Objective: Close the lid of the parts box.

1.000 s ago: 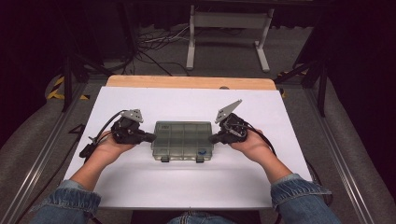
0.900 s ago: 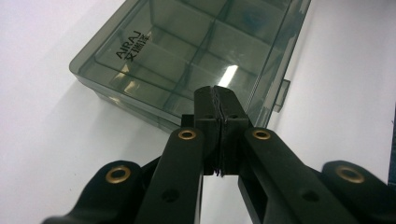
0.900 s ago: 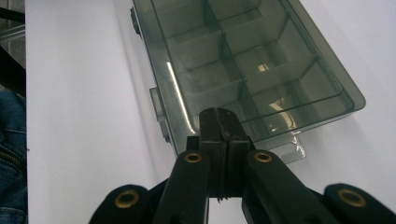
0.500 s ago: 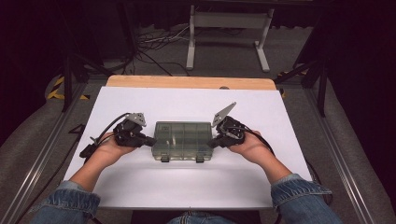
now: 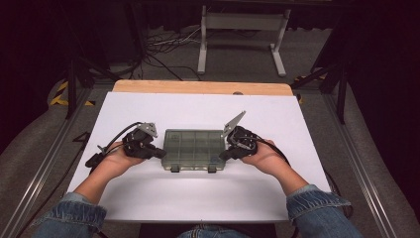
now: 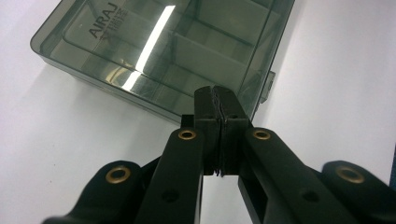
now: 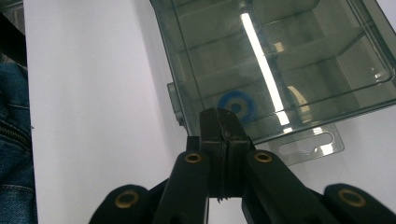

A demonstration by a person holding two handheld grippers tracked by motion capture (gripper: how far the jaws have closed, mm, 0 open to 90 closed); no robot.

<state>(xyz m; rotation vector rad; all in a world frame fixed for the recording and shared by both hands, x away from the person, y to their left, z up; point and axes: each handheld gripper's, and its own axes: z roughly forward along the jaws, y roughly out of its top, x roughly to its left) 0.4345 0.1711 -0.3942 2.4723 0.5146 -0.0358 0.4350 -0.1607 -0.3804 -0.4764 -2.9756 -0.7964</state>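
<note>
Two hand-held black grippers flank a smoky translucent plastic compartment box (image 5: 192, 148) lying closed at the middle of the white table (image 5: 198, 193) in the high view, the left gripper (image 5: 157, 153) at its left end and the right gripper (image 5: 224, 153) at its right end, each in a denim-sleeved person's hand. From the left gripper view, the left gripper (image 6: 217, 95) has its jaws clenched together on nothing, tips at the box's (image 6: 163, 42) edge near a front latch tab (image 6: 266, 86). From the right gripper view, the right gripper (image 7: 219, 119) is likewise pinched closed and empty, tips against the box (image 7: 280, 56), just beside a blue ring (image 7: 236, 106) seen through the lid and a clear hang tab (image 7: 310, 144).
</note>
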